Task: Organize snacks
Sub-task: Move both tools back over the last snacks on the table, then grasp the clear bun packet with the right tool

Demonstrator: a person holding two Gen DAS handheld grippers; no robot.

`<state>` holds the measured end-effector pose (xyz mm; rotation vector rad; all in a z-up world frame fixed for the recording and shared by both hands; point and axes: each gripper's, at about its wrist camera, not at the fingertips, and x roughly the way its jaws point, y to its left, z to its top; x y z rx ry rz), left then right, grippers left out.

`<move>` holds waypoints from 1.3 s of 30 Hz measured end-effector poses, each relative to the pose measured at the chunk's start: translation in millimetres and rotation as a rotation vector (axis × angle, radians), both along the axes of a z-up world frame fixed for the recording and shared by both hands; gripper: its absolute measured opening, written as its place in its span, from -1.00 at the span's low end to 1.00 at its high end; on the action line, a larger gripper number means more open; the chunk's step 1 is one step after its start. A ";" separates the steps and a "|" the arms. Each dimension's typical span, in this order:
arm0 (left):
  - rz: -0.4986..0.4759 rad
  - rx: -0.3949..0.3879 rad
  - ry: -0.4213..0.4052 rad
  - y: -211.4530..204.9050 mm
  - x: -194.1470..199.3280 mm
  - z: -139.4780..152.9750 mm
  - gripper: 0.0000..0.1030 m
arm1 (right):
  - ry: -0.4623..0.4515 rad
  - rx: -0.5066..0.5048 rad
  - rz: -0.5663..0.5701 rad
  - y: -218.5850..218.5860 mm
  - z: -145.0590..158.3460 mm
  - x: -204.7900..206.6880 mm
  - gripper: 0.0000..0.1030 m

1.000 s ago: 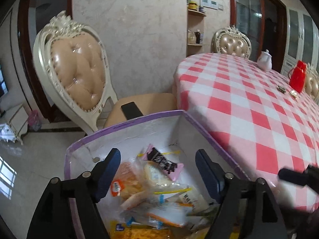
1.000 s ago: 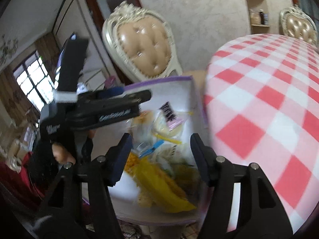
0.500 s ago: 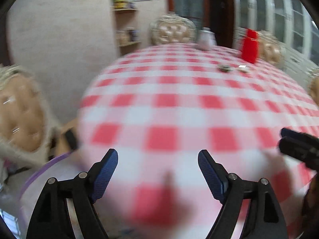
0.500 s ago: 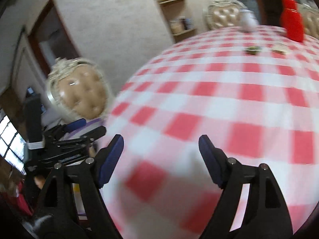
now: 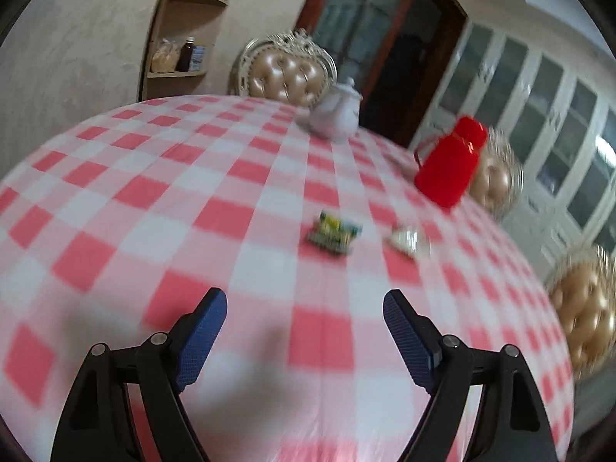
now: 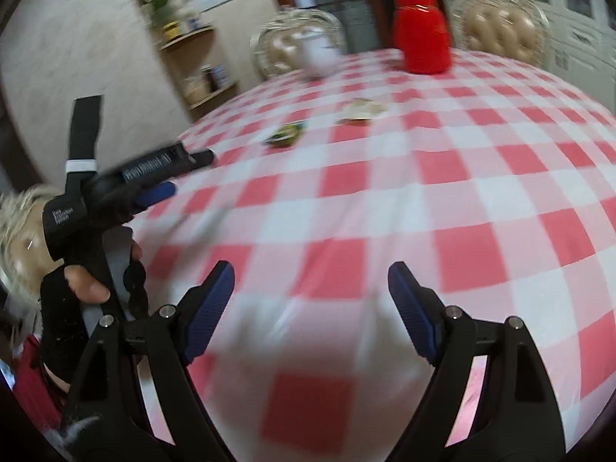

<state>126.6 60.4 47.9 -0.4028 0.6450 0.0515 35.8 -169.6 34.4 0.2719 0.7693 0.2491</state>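
Observation:
Two small snack packets lie on the red-and-white checked table: a green-yellow one [image 5: 334,235] [image 6: 286,135] and a pale one [image 5: 409,241] [image 6: 362,111] to its right. My left gripper [image 5: 304,308] is open and empty, over the near part of the table, well short of the packets. It also shows from the side in the right wrist view [image 6: 184,177]. My right gripper [image 6: 311,285] is open and empty, to the right of the left one. The snack box is out of view.
A red jug [image 5: 450,161] [image 6: 421,27] and a white teapot [image 5: 335,113] [image 6: 318,52] stand at the far side of the table [image 5: 154,177]. Padded chairs [image 5: 287,71] ring the table. A corner shelf [image 5: 181,42] stands by the wall.
Both grippers swung up and right, away from the purple-rimmed box of snacks beside the table, and now face across the table toward the two packets. Both stayed open and empty.

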 end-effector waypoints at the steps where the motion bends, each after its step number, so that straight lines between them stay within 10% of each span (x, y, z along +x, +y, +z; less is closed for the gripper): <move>1: -0.005 -0.013 -0.013 1.4 6.7 -2.6 0.64 | 0.007 0.002 -0.011 -3.1 -1.5 10.4 0.63; 18: 0.022 -0.148 -0.013 34.3 8.7 -18.7 0.64 | 0.056 -0.331 0.313 22.9 -26.4 274.5 0.74; 36: 0.013 -0.179 0.059 31.5 12.1 -31.9 0.64 | 0.044 -0.356 0.472 33.9 -33.1 328.7 0.87; 39: 0.018 -0.188 0.073 33.0 14.3 -34.1 0.64 | 0.024 -0.360 0.489 34.6 -30.9 318.6 0.63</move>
